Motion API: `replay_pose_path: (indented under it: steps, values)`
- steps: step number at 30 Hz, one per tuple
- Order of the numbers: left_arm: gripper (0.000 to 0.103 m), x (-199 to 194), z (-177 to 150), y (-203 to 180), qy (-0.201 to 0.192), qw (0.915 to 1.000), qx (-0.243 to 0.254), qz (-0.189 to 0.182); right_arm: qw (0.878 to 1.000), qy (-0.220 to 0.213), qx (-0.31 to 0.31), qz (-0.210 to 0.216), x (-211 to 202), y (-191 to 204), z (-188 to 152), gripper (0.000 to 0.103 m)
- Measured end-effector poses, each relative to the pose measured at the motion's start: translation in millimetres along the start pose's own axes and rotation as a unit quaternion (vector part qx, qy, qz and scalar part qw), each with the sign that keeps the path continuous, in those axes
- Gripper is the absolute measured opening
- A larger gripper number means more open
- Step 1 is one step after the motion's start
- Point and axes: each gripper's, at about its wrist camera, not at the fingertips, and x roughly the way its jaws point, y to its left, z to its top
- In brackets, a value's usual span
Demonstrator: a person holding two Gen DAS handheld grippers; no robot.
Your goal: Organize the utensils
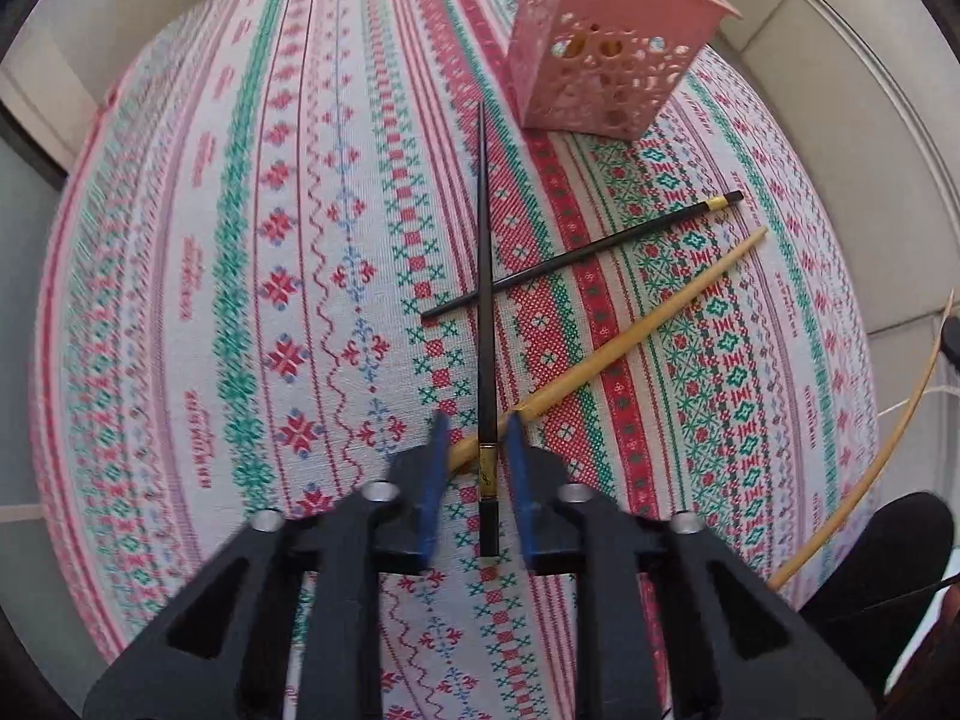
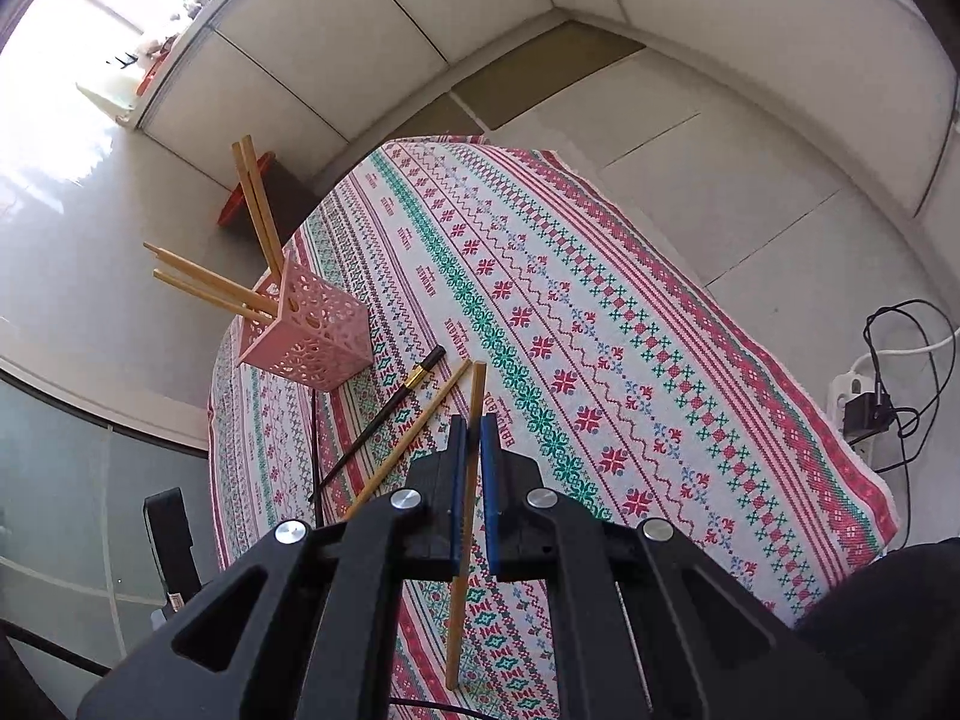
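Table under a cross-stitch patterned tablecloth point(image 2: 660, 324); pale tiled floor, white wall panels behind. Pink perforated holder point(image 1: 606, 60) at top of the left view, its rim cropped. Left gripper point(image 1: 477, 438) blurred, jaws apart astride a black chopstick point(image 1: 485, 276) crossing another black chopstick point(image 1: 600, 252). Right gripper point(image 2: 474, 438) clamped on a bamboo chopstick point(image 2: 465, 540). Power strip point(image 2: 858, 396) at right edge.
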Motion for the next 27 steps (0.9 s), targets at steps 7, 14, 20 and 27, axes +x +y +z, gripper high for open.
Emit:
replay_pose_path:
  steps: [7, 14, 20, 27]
  values:
    - [0.006, -62.2, -33.9, -6.4, -0.068, 0.9974, 0.017, -0.015, 1.0, -0.014, -0.026, 0.011, -18.1, 9.5, -2.0, 0.005]
    - [0.006, -149.8, -64.3, -3.4, -0.172, 0.9847, 0.009, -0.023, 0.995, -0.054, -0.072, 0.032, -57.6, 32.4, 3.4, 0.005]
    - [0.006, -208.3, -61.2, -0.8, -0.24, 0.9703, 0.018, -0.024, 0.989, -0.085, -0.11, 0.058, -97.0, 62.6, 19.7, 0.005]
    - [0.006, -260.8, -30.4, -2.6, -0.3, 0.9528, 0.036, -0.032, 0.975, -0.13, -0.148, 0.103, -146.2, 107.0, 55.6, 0.003]
